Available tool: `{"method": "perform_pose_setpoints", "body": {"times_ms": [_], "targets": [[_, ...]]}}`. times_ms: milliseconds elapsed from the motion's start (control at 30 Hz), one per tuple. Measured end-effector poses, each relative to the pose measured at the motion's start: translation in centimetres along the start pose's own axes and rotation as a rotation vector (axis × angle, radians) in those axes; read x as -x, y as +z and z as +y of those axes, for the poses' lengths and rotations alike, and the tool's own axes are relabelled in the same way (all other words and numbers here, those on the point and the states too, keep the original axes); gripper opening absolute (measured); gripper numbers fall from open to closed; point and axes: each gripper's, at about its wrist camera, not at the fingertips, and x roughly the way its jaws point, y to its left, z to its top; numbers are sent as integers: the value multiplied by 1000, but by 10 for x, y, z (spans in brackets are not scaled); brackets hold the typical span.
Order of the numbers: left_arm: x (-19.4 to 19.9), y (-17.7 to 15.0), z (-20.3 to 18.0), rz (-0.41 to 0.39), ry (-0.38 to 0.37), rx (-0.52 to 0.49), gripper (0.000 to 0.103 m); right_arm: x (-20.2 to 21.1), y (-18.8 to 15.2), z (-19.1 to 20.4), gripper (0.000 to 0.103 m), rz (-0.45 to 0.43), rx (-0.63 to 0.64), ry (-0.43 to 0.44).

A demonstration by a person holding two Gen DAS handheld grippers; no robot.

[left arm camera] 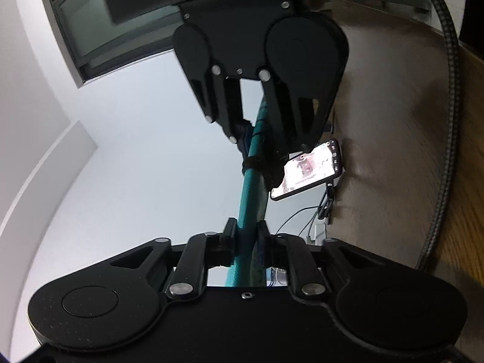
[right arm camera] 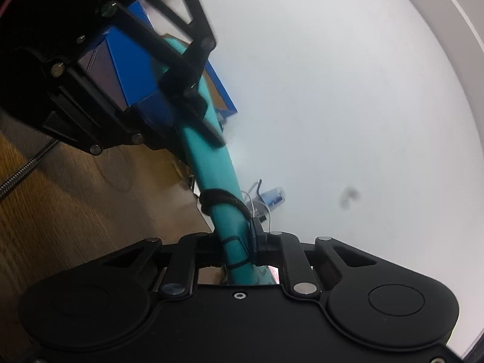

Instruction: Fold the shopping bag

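The teal shopping bag (left arm camera: 251, 190) is seen edge-on as a taut narrow band between my two grippers, raised against a white wall. In the left wrist view my left gripper (left arm camera: 246, 236) is shut on its near end. My right gripper (left arm camera: 260, 142) faces it from above and is shut on the far end. A black strap (left arm camera: 257, 163) loops around the band. From the right wrist view my right gripper (right arm camera: 239, 237) clamps the teal bag (right arm camera: 211, 163), the black strap (right arm camera: 220, 198) circles it just ahead, and my left gripper (right arm camera: 189, 90) holds the other end.
A lit phone on a stand (left arm camera: 305, 169) with trailing cables sits to the right. The wooden surface (left arm camera: 459, 187) lies beyond it, and a braided cable (left arm camera: 447, 121) runs along it. A blue box (right arm camera: 127, 60) shows behind the left gripper. A small clear bottle (right arm camera: 273, 196) lies nearby.
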Motion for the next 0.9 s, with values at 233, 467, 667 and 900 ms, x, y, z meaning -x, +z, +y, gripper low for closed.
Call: {"method": "perform_pose_setpoints", "body": {"times_ms": [233, 467, 667, 900], "targets": [[-5, -24, 3, 89, -40, -22, 38, 28, -20, -11, 14, -35, 18, 49], [-13, -16, 14, 139, -7, 69, 14, 45, -16, -8, 16, -47, 26, 38], [-16, -2, 11, 106, 30, 52, 12, 57, -6, 3, 19, -80, 14, 21], [-6, 6, 0, 79, 24, 20, 11, 78, -15, -3, 26, -66, 71, 21]]}}
